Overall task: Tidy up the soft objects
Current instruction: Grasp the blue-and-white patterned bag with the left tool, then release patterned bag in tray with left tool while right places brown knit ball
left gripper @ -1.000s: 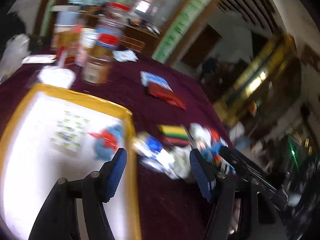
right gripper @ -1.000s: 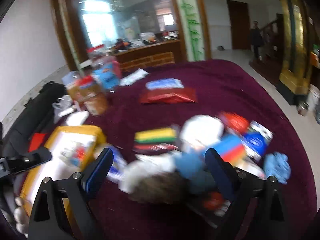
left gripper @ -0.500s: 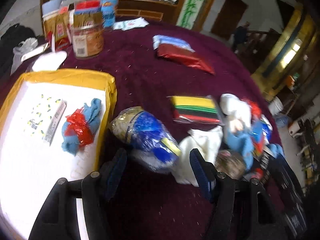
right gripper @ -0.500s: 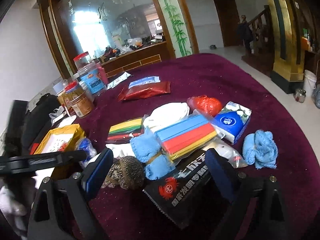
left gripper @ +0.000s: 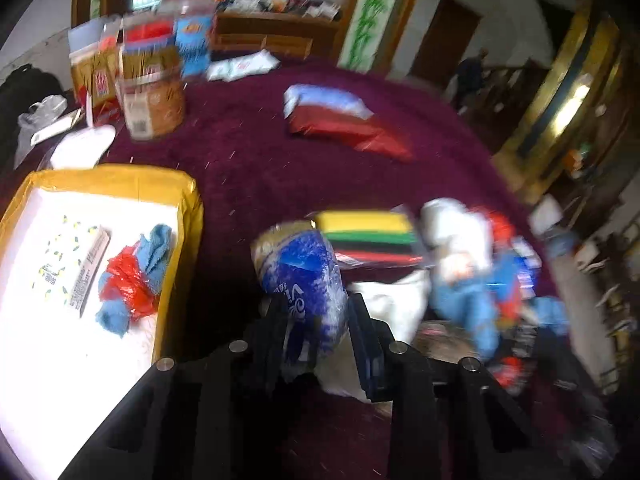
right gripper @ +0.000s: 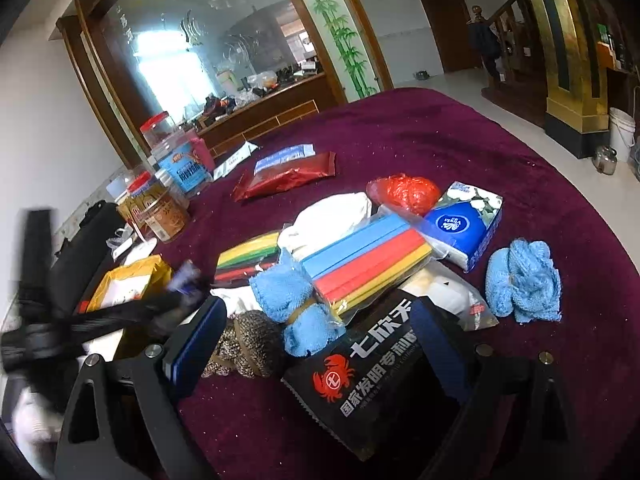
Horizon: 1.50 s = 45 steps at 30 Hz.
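Beside the tray [left gripper: 188, 200], left claw [left gripper: 316, 320] has now clamped the blue pack [left gripper: 304, 276].

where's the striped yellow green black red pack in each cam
Left wrist: the striped pack lies right of centre on the cloth, just past the blue tissue pack in the left gripper.
Right wrist: it sits left of centre, behind the blue towel bundle.
Shared landmark: the red foil pouch lies beyond it in both.
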Available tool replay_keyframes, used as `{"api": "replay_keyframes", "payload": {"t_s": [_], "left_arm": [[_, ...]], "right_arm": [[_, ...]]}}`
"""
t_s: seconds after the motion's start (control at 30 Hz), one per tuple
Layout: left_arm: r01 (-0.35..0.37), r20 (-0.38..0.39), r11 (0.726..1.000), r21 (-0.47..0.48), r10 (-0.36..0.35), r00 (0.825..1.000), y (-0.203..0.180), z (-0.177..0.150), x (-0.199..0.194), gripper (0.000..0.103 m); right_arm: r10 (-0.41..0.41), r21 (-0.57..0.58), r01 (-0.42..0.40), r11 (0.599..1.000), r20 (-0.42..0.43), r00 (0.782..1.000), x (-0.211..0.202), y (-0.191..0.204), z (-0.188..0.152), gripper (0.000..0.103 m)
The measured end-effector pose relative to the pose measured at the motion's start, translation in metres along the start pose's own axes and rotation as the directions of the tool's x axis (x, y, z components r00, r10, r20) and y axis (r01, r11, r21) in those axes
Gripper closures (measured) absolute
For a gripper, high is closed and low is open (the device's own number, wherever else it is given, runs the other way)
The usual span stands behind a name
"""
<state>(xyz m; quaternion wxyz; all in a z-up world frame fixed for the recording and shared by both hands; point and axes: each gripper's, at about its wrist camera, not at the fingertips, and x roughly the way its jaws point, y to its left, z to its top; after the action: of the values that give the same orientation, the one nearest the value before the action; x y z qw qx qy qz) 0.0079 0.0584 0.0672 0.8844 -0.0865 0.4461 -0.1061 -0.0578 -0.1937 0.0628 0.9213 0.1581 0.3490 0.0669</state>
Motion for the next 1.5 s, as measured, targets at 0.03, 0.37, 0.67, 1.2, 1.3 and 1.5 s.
{"api": "replay_keyframes", "payload": {"t_s": [0.03, 0.37, 0.67, 1.2, 1.3, 1.5], "left_arm": [[0.020, 0.024, 1.000, 0.015, -0.021, 0.999, -0.003, -0.001, -0.012, 0.072], [0.070, 0.005, 0.997, 0.025, -0.070, 0.998, 0.008, -0.007, -0.024, 0.076], [0.012, -0.030, 1.000, -0.003, -0.013, 0.999, 0.017, -0.041, -0.030, 0.035], [0.062, 0.012, 0.994, 0.087, -0.063, 0.998, -0.003, -0.082, -0.034, 0.052], [0.142, 0.056, 0.989, 0.040, -0.144, 0.988, 0.010, -0.086, -0.066, 0.052], [0.198, 0.125, 0.980, -0.021, -0.194, 0.973, 0.046, -0.092, -0.105, 0.052]], "right_arm": [[-0.003, -0.007, 0.003, 1.000, -0.002, 1.000, 0.000, 0.001, -0.001, 0.011], [-0.076, -0.067, 0.076, 0.995, -0.005, 0.997, 0.003, 0.013, -0.006, 0.011], [-0.079, -0.074, 0.078, 0.994, -0.008, 0.997, 0.003, 0.013, -0.007, 0.011], [-0.077, -0.076, 0.076, 0.994, -0.010, 0.997, 0.002, 0.014, -0.006, 0.011], [-0.069, -0.076, 0.069, 0.995, -0.003, 0.998, -0.001, 0.014, -0.004, 0.011], [0.039, -0.101, -0.040, 0.994, -0.013, 0.999, -0.032, 0.042, -0.001, 0.010]]}}
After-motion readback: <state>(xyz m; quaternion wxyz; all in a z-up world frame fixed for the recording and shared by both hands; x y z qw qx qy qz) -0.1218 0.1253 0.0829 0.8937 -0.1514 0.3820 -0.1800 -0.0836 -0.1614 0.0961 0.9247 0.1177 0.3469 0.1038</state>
